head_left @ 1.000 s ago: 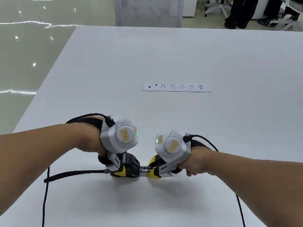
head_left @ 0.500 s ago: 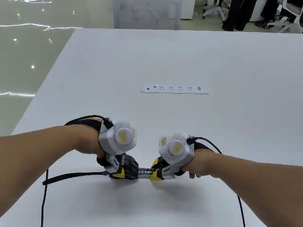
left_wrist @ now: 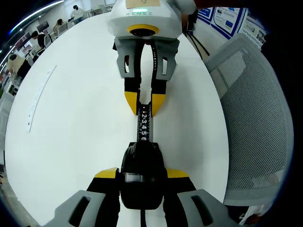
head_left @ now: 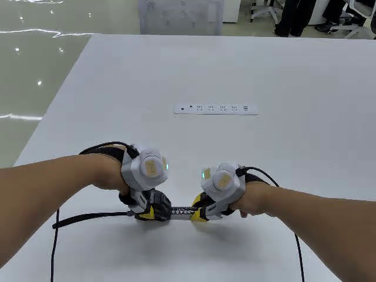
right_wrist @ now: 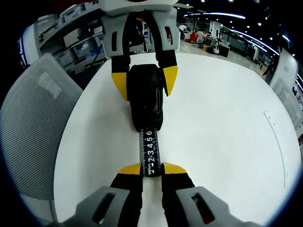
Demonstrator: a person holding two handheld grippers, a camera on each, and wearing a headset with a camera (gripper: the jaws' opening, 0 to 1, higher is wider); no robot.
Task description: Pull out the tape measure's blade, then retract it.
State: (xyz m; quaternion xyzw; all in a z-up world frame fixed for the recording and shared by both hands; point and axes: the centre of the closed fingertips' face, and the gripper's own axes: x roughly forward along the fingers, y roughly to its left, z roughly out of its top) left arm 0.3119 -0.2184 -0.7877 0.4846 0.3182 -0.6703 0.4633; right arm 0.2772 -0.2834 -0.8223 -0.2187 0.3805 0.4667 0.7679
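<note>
Near the front edge of the white worktop the two grippers face each other nose to nose, with a person's bare forearms coming in from either side. The left gripper has its yellow-tipped jaws closed in on the flanks of the black tape measure — case clamped between them, low on the worktop, mouth pointing at the other gripper. The right gripper has its jaws drawn almost together, nipping the free end of the blade between the yellow tips. A short stretch of blade is out, straight and flat between the case and the right jaws, dark with white printed digits. It lies on the worktop or just above it — cannot tell which. In the head view the case sits left of centre near the bottom, under the left gripper's white housing, and the blade runs rightward into the other jaws. A black cable trails from the left gripper off to the left across the worktop. A second cable runs back beside the right forearm. Farther out, well apart from the grippers, a white power strip lies flat near the middle of the worktop. A grey mesh chair back stands just beside the worktop's edge. Past the left side of the worktop there is glossy floor with light glare on it.
</note>
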